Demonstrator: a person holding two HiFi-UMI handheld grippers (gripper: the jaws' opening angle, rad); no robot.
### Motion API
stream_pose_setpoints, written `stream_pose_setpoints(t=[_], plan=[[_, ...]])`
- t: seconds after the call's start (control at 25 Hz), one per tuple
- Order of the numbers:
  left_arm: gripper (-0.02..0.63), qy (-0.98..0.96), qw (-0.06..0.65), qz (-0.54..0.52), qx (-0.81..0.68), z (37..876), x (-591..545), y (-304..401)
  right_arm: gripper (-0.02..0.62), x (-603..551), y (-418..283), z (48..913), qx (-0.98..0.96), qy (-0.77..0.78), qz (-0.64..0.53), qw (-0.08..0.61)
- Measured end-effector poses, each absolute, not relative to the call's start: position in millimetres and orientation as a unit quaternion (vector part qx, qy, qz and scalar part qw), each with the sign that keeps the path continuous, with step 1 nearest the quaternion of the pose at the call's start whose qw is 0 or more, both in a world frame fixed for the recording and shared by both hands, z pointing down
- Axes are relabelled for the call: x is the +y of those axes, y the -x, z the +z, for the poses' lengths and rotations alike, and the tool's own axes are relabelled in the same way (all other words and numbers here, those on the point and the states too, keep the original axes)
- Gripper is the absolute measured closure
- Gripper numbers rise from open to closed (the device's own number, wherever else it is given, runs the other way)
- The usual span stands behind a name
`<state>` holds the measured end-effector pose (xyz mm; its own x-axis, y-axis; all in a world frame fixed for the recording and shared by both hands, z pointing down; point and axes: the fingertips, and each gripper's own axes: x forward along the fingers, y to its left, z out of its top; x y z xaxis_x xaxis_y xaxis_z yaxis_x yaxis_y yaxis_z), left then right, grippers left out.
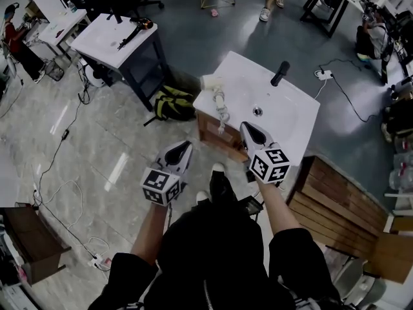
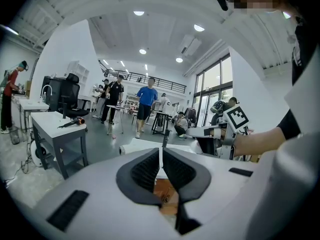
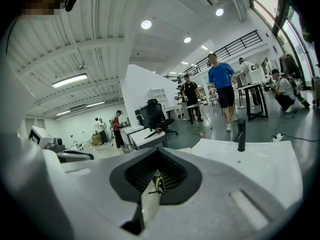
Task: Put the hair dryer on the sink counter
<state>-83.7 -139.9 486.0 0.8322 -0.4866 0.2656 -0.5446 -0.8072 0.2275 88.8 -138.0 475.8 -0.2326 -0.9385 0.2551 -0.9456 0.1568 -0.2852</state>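
Note:
A white hair dryer [image 1: 216, 90] lies on the left edge of the white sink counter [image 1: 284, 118], and its cord [image 1: 222, 116] hangs over the front. In the left gripper view the dryer's barrel [image 2: 134, 145] shows just past the jaws. A black faucet [image 1: 280, 73] stands at the counter's back. My right gripper [image 1: 247, 130] is over the counter's front edge, just right of the cord, with its jaws shut and nothing clearly held. My left gripper [image 1: 182, 151] is lower left, over the floor in front of the counter, jaws together and empty.
A second white table [image 1: 103, 44] at the upper left carries a dark hair dryer [image 1: 134, 32]. A yellow and black backpack [image 1: 173, 103] lies on the floor between that table and the sink. Wooden slats [image 1: 335, 205] sit to the right. Cables run over the floor. People [image 2: 146, 104] stand far back.

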Motion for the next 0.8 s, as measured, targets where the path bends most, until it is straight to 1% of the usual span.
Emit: stream_pose_setpoints(t=[0.8], plan=[[0.575,-0.946,0.149,0.100,-0.270,487.1,-131.9,90.2,0.591,-128.6,-79.1,478.4,-0.763,-0.617,0.195,0.016]])
